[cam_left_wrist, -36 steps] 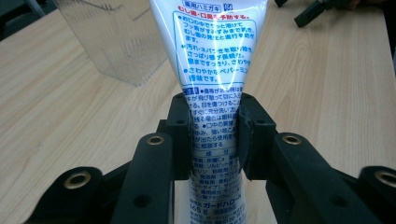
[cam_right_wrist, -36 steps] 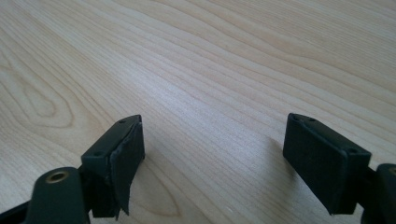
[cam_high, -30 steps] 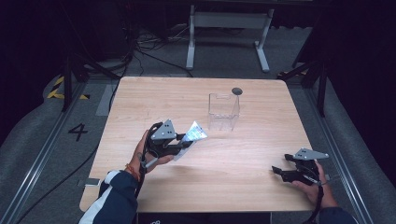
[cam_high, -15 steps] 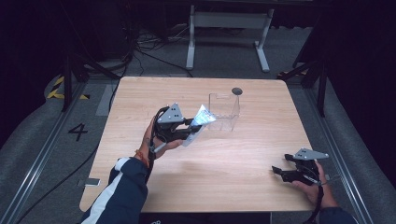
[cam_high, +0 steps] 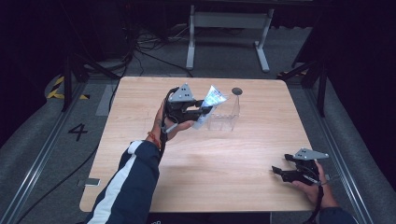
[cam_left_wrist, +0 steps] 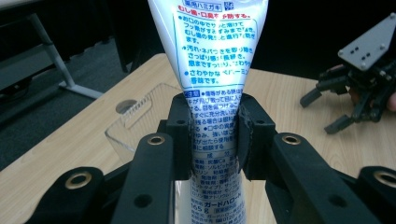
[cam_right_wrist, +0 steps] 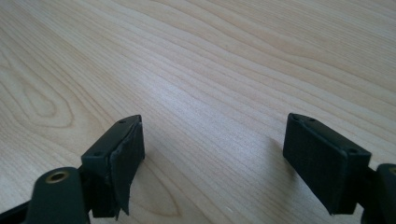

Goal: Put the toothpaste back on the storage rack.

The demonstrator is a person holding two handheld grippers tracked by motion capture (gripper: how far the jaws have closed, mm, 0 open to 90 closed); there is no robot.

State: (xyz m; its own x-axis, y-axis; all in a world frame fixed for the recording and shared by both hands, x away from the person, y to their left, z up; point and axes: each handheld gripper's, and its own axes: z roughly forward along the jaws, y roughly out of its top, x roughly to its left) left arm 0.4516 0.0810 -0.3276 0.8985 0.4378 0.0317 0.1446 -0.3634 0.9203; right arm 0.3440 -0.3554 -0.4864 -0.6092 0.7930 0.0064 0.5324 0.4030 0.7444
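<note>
Since the clear container (cam_high: 223,117) sits just beyond it, the left gripper (cam_high: 201,111) clamps the toothpaste tube (cam_high: 211,103) crimp-up, ready for dropping in.

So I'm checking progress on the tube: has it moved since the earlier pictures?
Yes. The tube, clamped in the left gripper, has gone up the high view and rightward, from the bare table to just beside the clear container.

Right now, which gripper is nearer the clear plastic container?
Left. The left gripper, gripping a toothpaste tube, hangs beside the clear container; the right gripper rests open near the table's front corner.
</note>
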